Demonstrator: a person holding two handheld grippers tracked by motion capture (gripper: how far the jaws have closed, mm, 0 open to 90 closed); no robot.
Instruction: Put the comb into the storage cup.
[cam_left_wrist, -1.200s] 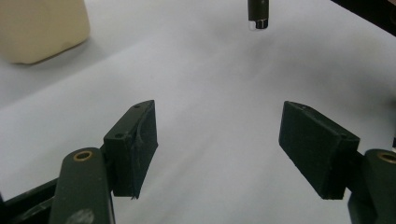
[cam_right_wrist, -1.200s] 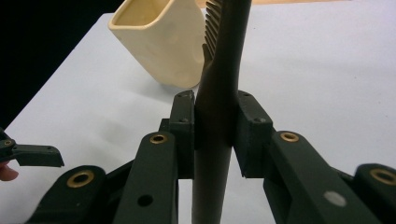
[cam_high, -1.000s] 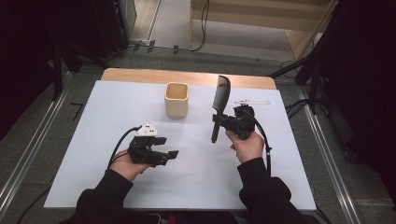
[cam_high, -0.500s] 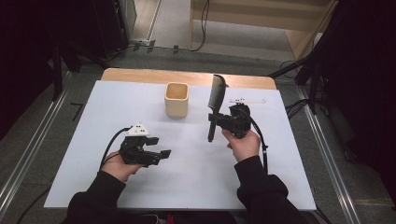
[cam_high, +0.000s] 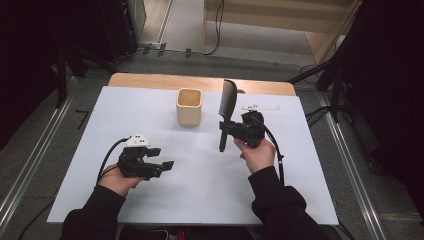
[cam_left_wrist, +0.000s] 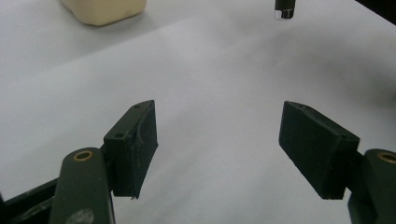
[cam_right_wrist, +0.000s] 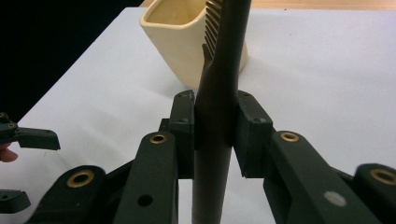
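Observation:
A black comb (cam_high: 227, 106) stands upright above the table, teeth end up, with my right gripper (cam_high: 226, 129) shut on its handle. In the right gripper view the two pads press on the comb (cam_right_wrist: 222, 93) from both sides, and the cream square cup (cam_right_wrist: 173, 42) stands just behind it. The cup (cam_high: 189, 106) sits empty on the white table sheet (cam_high: 200, 180), left of the comb. My left gripper (cam_high: 164, 157) hovers at the front left, open, with nothing between its fingers. In the left gripper view its jaws (cam_left_wrist: 217, 140) stand wide apart over bare sheet.
A wooden strip (cam_high: 150, 80) runs along the table's far edge. Metal rails (cam_high: 35, 155) flank the table on both sides. Cables trail from both grippers. The cup's base (cam_left_wrist: 102, 9) and the comb's handle end (cam_left_wrist: 285, 9) lie ahead of the left gripper.
My left hand has drifted left with its gripper still open. The right gripper holds the comb at about the same place, the comb tipped slightly more to the left.

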